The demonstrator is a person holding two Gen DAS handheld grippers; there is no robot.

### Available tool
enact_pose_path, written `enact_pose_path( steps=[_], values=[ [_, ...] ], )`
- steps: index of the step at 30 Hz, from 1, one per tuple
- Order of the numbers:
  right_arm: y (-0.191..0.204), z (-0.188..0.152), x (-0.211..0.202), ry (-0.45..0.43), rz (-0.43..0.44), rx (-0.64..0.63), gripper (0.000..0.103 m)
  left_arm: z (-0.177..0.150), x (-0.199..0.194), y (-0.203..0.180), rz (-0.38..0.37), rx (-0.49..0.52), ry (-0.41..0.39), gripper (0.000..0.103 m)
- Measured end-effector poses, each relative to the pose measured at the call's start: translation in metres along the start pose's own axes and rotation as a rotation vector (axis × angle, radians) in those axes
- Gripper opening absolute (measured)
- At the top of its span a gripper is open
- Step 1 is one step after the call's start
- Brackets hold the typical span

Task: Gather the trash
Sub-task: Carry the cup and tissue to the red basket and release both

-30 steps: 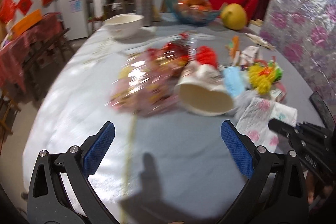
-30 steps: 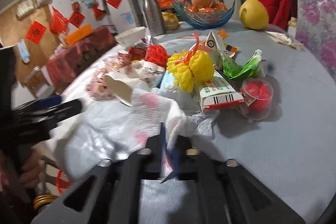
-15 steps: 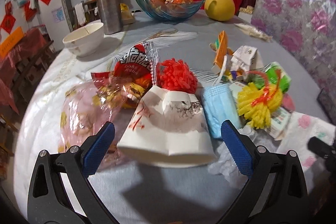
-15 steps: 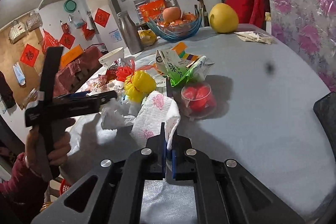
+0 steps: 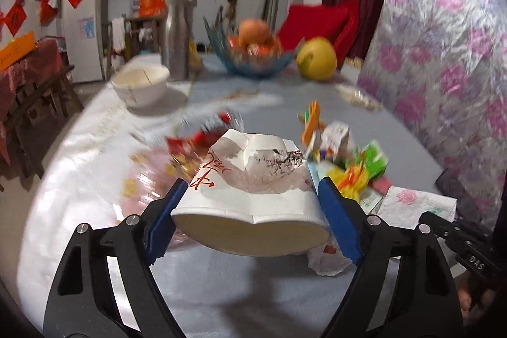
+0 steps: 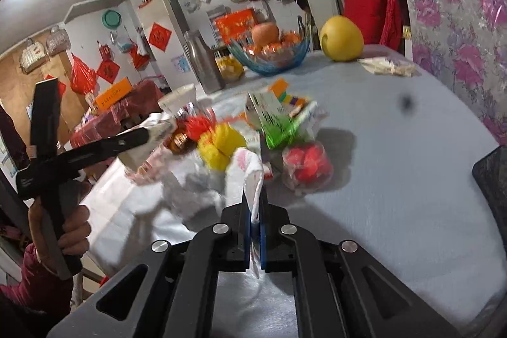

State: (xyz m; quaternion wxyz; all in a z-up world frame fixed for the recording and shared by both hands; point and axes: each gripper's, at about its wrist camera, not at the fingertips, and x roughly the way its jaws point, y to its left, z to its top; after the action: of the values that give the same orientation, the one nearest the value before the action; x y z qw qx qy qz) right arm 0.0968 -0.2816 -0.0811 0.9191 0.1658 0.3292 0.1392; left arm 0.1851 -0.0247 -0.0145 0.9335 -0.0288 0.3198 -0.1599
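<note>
A crushed white paper cup (image 5: 253,205) with red writing lies on its side between the blue pads of my left gripper (image 5: 252,189). The jaws are closing, both pads touch the cup's sides, and it hangs a little above the grey tablecloth (image 5: 221,290). The right wrist view shows the same gripper (image 6: 149,132), held by a person's hand, with the cup (image 6: 158,125) at its tip. My right gripper (image 6: 253,205) is shut on a white napkin with pink flowers (image 6: 245,167), which hangs over the table's near side. That napkin (image 5: 415,205) also appears at the right of the left wrist view.
More trash sits mid-table: a yellow mesh ball (image 6: 221,144), a green wrapper (image 6: 282,132), a small carton (image 6: 264,103), a clear cup of red pieces (image 6: 305,163), a pink plastic bag (image 5: 142,182). Behind stand a white bowl (image 5: 141,83), a steel flask (image 5: 177,34), a fruit bowl (image 5: 256,53).
My left gripper moved in on the paper cup, its jaws narrowed onto it, and the cup rose off the cloth. My right gripper drew the napkin away from the pile.
</note>
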Motion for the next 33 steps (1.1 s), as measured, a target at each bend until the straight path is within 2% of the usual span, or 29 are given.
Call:
enact_pose_path(
  steps=[4,8,12,18,23,27,33],
  values=[
    [0.012,0.007,-0.013,-0.044,0.006,-0.018,0.004,0.007,-0.037,0.015,0.023,-0.029,-0.062,0.081],
    [0.032,0.008,-0.026,-0.073,0.033,-0.047,0.004,0.0,-0.07,0.036,0.067,-0.061,-0.095,0.081],
    [0.06,0.008,-0.035,-0.086,0.08,-0.093,0.004,-0.022,-0.109,0.069,0.139,-0.132,-0.119,0.081],
    [0.123,0.002,-0.034,-0.067,0.188,-0.191,0.004,-0.073,-0.158,0.125,0.258,-0.262,-0.109,0.081],
    [0.183,-0.005,-0.018,-0.003,0.293,-0.27,0.004,-0.118,-0.193,0.184,0.389,-0.38,-0.065,0.081],
    [0.24,-0.014,0.007,0.091,0.397,-0.331,0.004,-0.148,-0.206,0.234,0.49,-0.456,-0.007,0.081],
    [0.322,-0.038,0.044,0.231,0.509,-0.435,0.004,-0.198,-0.205,0.299,0.526,-0.552,0.128,0.081]
  ],
)
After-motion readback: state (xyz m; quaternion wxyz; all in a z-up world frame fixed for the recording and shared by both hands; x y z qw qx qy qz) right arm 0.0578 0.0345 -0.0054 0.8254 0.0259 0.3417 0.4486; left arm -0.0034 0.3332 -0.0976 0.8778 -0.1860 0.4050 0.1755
